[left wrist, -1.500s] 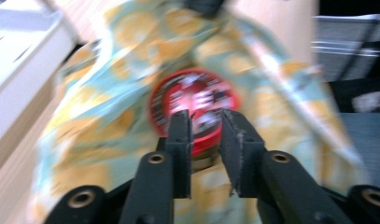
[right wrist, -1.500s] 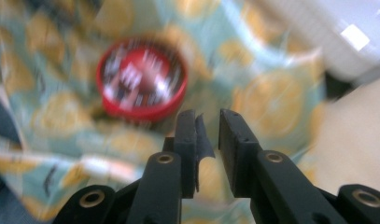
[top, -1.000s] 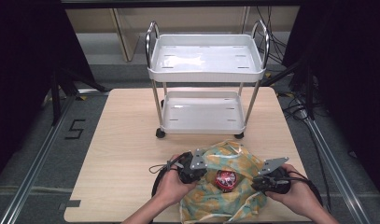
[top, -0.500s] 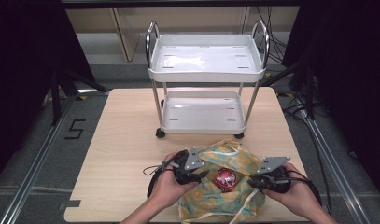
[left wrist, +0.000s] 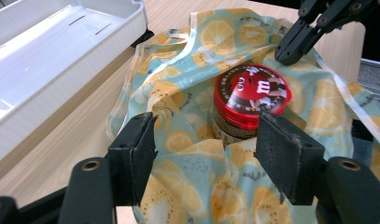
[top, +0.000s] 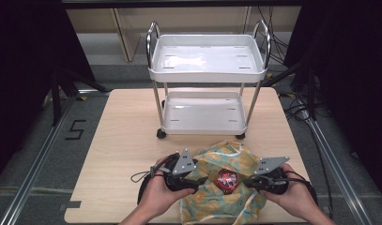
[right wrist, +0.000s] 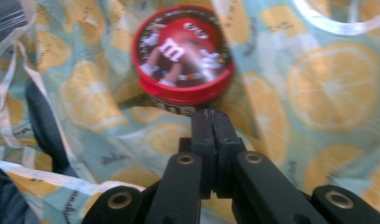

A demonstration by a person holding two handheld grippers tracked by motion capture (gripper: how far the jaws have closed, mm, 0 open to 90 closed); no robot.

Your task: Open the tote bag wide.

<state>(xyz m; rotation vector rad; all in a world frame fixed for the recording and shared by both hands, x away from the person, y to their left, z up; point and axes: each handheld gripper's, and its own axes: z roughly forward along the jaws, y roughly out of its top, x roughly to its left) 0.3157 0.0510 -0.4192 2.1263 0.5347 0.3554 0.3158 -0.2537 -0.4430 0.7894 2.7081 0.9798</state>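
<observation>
Red-lidded jar (top: 226, 178) upright in lemon-print bag (top: 235, 154), near surface (top: 127, 136) edge, between both tools. Left tool (left wrist: 206, 140): jaws just been opening, empty, jar dead ahead. Right tool (right wrist: 212, 122): closed, whether pinching bag cloth unclear.

The bag (left wrist: 187, 116) looked like thin, slightly shiny cloth printed with lemons. The jar (left wrist: 250, 100) in it wore a glossy red plastic lid. The far cart (top: 207, 61) had smooth white plastic trays on polished metal posts. The table (top: 123, 140) was pale matt wood. The gripper pads (left wrist: 283, 154) were rough black rubber.
</observation>
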